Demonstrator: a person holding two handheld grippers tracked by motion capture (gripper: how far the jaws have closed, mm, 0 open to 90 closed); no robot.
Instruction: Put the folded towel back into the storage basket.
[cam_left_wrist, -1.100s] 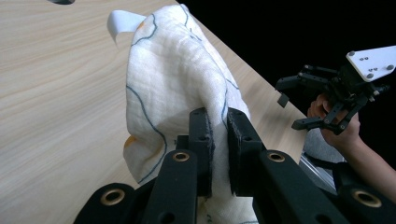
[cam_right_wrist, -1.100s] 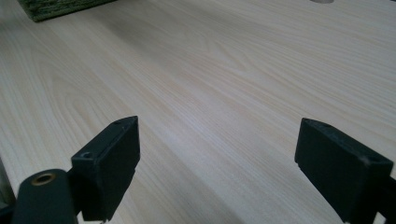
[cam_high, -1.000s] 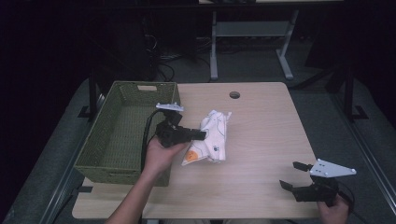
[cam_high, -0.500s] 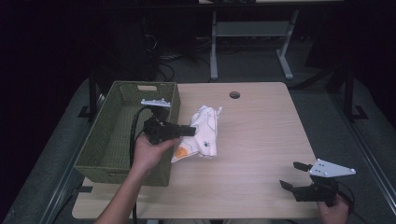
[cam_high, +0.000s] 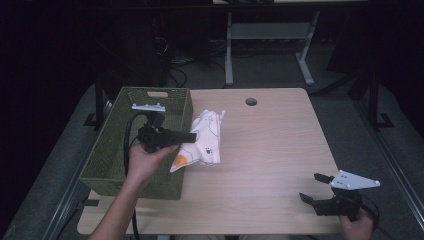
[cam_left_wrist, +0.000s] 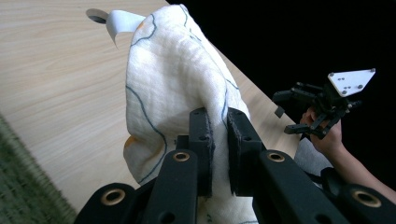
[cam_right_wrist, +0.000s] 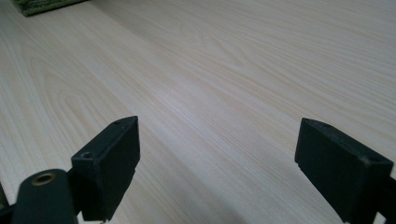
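A white cloth (cam_high: 205, 140) with thin dark lines and an orange patch hangs lifted beside the green woven basket (cam_high: 115, 150). My left gripper (cam_high: 189, 136) is shut on a fold of it, right at the basket's right wall. In the left gripper view the cloth (cam_left_wrist: 168, 93) drapes over the two closed jaws of the left gripper (cam_left_wrist: 219, 119). My right gripper (cam_high: 312, 187) rests open near the table's front right corner, far from the cloth. In the right gripper view the right gripper (cam_right_wrist: 217, 154) holds only bare wood between its wide-apart jaws.
The wooden table (cam_high: 270, 145) has a round cable hole (cam_high: 251, 101) at its far edge. The basket takes up the table's left side. A metal stand (cam_high: 265, 45) and cables lie on the dark floor behind.
My left gripper has carried the cloth leftward, from the table's middle to the basket's right wall. The right gripper has stayed still.
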